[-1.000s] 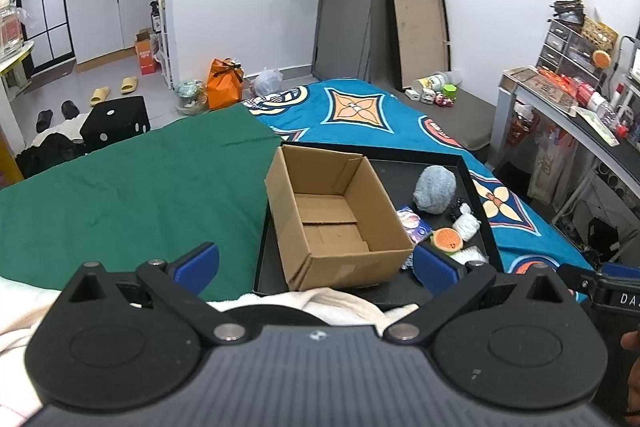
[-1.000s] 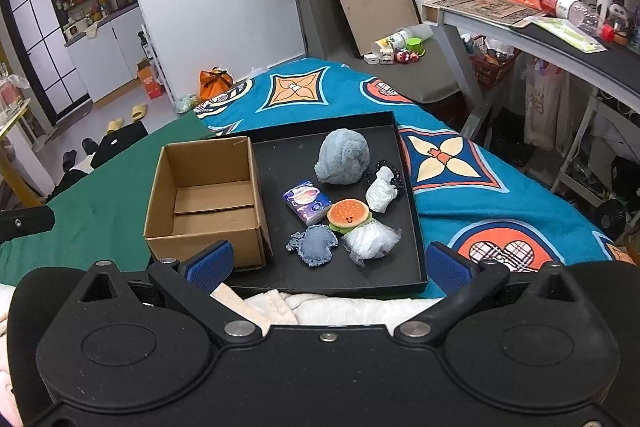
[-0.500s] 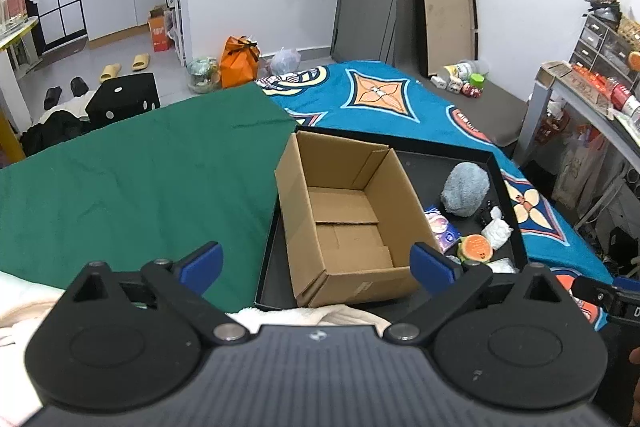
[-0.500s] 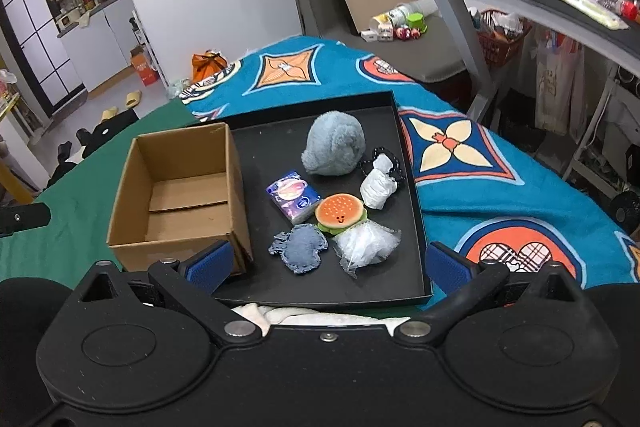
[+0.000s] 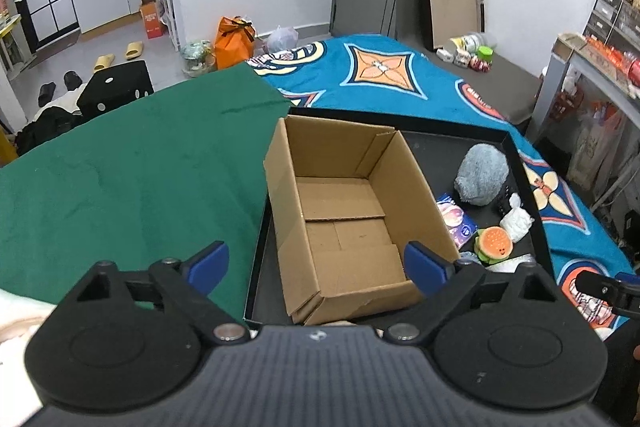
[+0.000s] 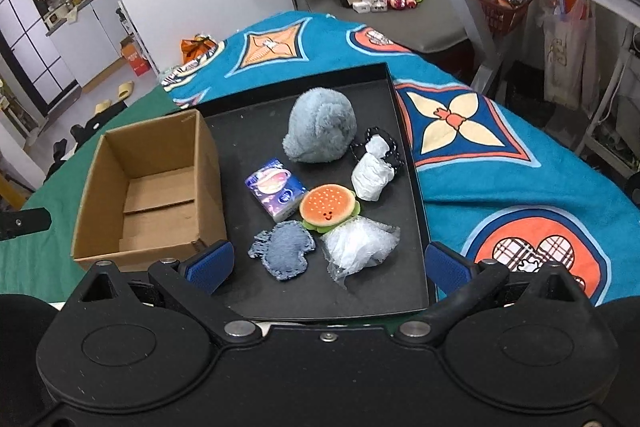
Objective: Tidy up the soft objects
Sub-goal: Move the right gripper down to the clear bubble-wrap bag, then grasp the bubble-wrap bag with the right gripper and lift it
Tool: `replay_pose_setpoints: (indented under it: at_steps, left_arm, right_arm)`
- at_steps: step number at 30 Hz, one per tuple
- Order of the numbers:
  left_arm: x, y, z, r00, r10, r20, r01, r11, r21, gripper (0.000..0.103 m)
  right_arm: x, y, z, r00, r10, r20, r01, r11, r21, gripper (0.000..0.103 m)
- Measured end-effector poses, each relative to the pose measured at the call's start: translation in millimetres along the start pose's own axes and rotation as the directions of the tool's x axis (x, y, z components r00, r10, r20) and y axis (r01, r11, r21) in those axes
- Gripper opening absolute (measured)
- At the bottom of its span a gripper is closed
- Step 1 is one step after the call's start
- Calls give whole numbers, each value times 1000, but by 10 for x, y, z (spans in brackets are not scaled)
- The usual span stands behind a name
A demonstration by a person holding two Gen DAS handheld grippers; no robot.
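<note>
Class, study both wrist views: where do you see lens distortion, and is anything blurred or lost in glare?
Left wrist view: fisheye bending curves the door frame and desk at the edges; the cardboard box is sharp. Right wrist view: the black tray has bowed edges; the burger plush is crisp, with soft, even indoor light and no strong glare. Both views have the gripper body filling the bottom.

Count, forward of the right tool: 1 black tray (image 6: 420,211). Left part of tray: 1 cardboard box (image 6: 148,187), open top. Loose items to the right of the box: 6.
- 1 grey-blue plush (image 6: 320,127)
- 1 tissue pack (image 6: 274,193)
- 1 burger plush (image 6: 328,205)
- 1 denim piece (image 6: 286,249)
- 1 white wrapped bundle (image 6: 372,171)
- 1 clear plastic bag (image 6: 358,247)
</note>
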State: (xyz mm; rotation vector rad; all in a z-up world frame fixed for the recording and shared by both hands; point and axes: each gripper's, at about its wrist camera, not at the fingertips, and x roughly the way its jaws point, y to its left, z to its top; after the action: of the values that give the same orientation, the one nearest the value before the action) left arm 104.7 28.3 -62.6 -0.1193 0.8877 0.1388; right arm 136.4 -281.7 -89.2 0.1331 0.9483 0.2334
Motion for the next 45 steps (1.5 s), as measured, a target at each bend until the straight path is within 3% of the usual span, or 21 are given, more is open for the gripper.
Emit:
replay_pose_setpoints:
  at_steps: [5, 11, 13, 21, 26, 31, 35, 36, 39, 45]
  left_arm:
    - [218, -40, 83, 999, 10, -53, -9, 1000, 9, 90]
    - [533, -23, 167, 985, 43, -169, -40, 999, 16, 68]
    - [622, -4, 160, 978, 51, -202, -49, 999, 14, 55]
    - [1002, 58, 151, 942, 48, -332, -50, 999, 3, 24]
    - [1145, 72, 194, 929, 36, -368, -42, 999, -7, 15]
    - [1223, 59, 232, 938, 55, -343, -61, 998, -9, 11]
    - [1292, 125, 216, 932, 68, -357, -86, 996, -35, 8]
    - [1295, 145, 231, 932, 75, -354, -97, 994, -46, 8]
    - [1298, 135, 229, 930, 93, -354, -115, 993, -42, 9]
    - [1357, 81, 222, 911, 102, -400, -114, 993, -7, 11]
  right_arm:
    - [173, -70, 28, 999, 11, -32, -11, 1000, 16, 102]
    - [388, -122, 47, 997, 20, -74, -18, 999, 29, 98]
    - [463, -144, 51, 996, 27, -90, -24, 999, 40, 96]
    - [781, -247, 30, 986, 22, -165, -11, 998, 68, 90]
    - [955, -309, 25, 980, 32, -198, -13, 995, 94, 80]
    - [1106, -367, 30, 974, 33, -224, -5, 992, 125, 70]
    - [1202, -388, 13, 967, 40, -250, -7, 991, 131, 50]
    - [1205, -394, 7, 968, 44, -247, -10, 991, 135, 42]
    - [1181, -395, 4, 972, 47, -230, -17, 991, 130, 34]
    - [1082, -368, 53, 980, 49, -191, -26, 992, 120, 24]
